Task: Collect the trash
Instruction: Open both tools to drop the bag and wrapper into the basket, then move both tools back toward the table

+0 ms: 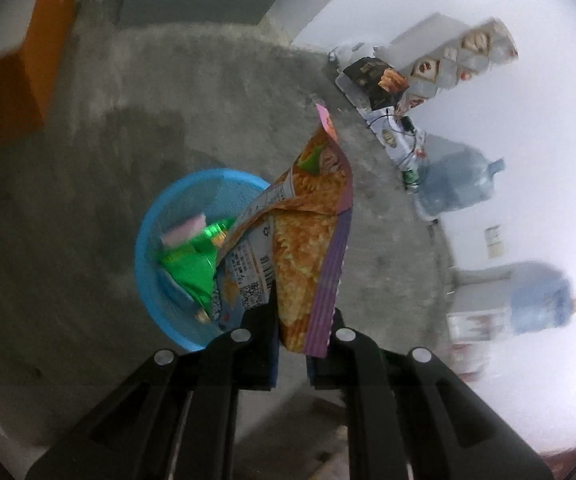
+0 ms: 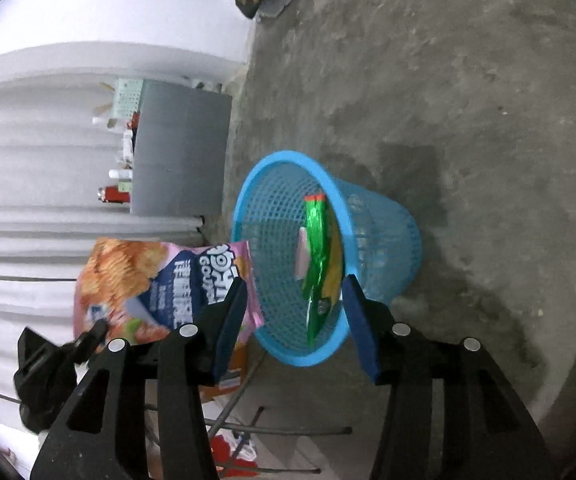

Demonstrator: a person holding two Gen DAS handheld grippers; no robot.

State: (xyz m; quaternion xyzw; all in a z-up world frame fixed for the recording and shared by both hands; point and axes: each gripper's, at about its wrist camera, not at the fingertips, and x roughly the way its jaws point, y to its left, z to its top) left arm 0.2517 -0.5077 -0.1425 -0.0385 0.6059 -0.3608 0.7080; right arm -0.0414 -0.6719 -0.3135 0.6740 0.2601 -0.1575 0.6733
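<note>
The left gripper [image 1: 292,344] is clamped on an orange snack bag [image 1: 308,248], hanging just over the blue mesh basket [image 2: 247,184]'s rim — carry it over the basket's mouth before letting go. The right gripper [image 2: 294,320] stands apart, empty, a green wrapper [image 2: 316,248] inside the basket.

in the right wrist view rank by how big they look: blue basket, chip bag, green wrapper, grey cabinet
1. blue mesh basket
2. chip bag and grey cabinet: they look about alike, and the bag is much nearer the camera, so I won't rank them
3. green wrapper, inside the basket
</note>
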